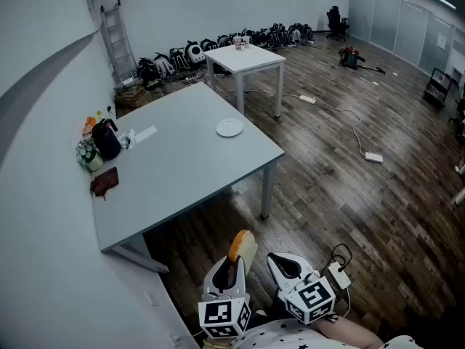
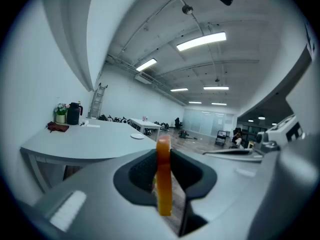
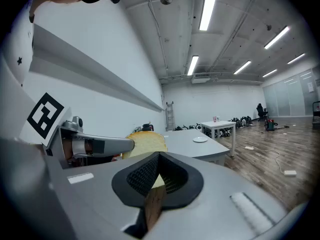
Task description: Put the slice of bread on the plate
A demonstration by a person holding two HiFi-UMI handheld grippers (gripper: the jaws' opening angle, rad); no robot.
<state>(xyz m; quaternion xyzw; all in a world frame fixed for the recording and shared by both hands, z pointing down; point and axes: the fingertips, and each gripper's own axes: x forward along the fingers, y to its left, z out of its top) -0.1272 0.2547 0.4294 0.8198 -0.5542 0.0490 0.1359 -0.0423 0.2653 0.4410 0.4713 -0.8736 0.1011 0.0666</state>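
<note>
- Carrying looks like the step in hand: the left gripper (image 2: 163, 156) has its jaws clamped on the slice of bread (image 2: 163, 179); the slice stands on edge between the pads, up in the air and well short of the table (image 1: 182, 169)
- the right gripper (image 3: 159, 156) has its jaws together on nothing; the bread seen past them is the one in the other gripper
- the plate (image 1: 229, 128) sits bare near the table's far edge, well apart from the bread; so the pick-up seems done, while the approach, the reach over the table and the release are all left
- the person's arms are cut off at the head view's bottom edge; the gripper hides the slice's lower part there; the small things around the dark jug (image 1: 106, 138) by the wall are too small to tell
</note>
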